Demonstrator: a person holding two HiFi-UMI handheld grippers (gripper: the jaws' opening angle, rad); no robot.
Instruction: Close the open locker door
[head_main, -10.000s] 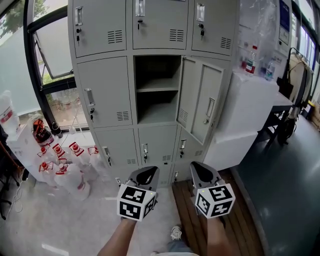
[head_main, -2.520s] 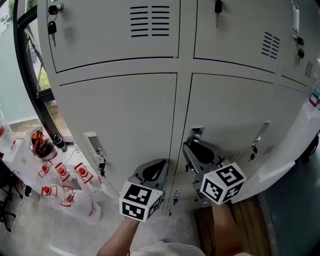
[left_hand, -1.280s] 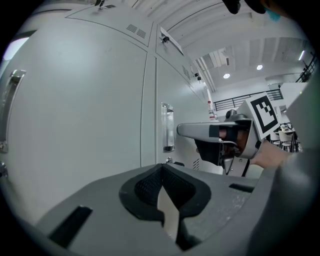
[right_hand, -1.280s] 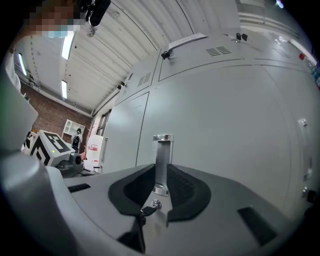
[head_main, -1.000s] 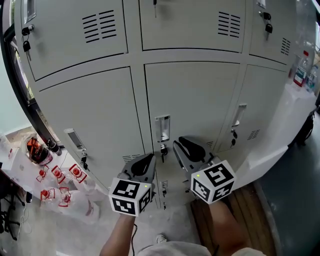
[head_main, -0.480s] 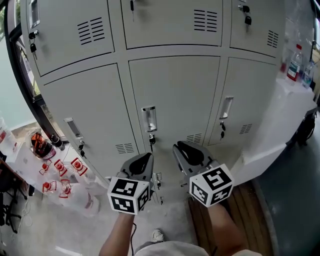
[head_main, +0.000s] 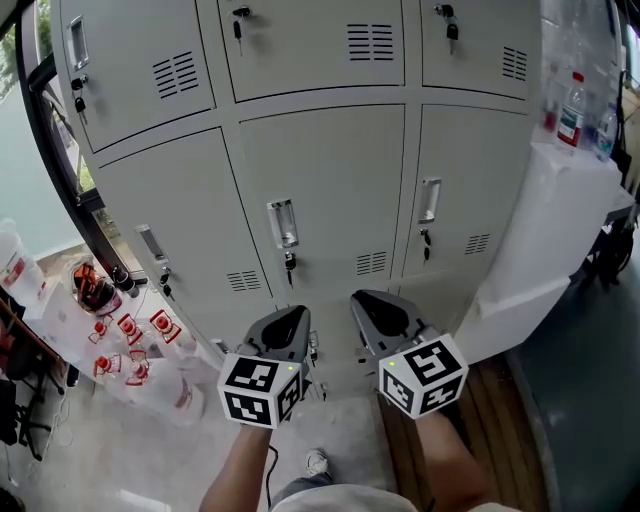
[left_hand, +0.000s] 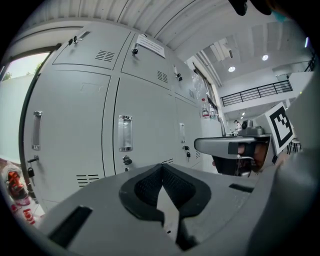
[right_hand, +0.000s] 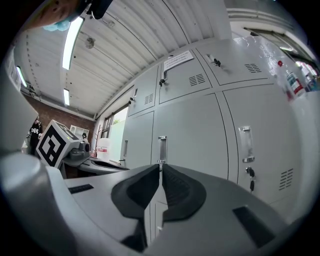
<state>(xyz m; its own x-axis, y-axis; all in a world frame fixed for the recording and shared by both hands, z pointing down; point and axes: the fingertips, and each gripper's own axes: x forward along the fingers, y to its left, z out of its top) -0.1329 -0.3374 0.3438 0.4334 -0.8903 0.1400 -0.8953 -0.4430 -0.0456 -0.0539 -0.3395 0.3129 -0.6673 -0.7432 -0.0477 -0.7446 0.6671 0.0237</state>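
Locker door (head_main: 320, 190) at twelve o'clock sits flush with its neighbours, so both grippers hang idle near six, apparently finished. Left gripper (left_hand: 161, 167) is pressed together, empty. Right gripper (right_hand: 159, 167) is closing on nothing, with a thin slit showing. Paper notice (right_hand: 178, 60) up top is too small to read.

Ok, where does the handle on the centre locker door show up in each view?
Head view: the handle sits left of centre, a little above mid-height.
Left gripper view: left of centre, at mid-height.
Right gripper view: dead centre, slightly below mid-height.
Shared landmark: the vent slots higher up, to the right of the handle in all three views.
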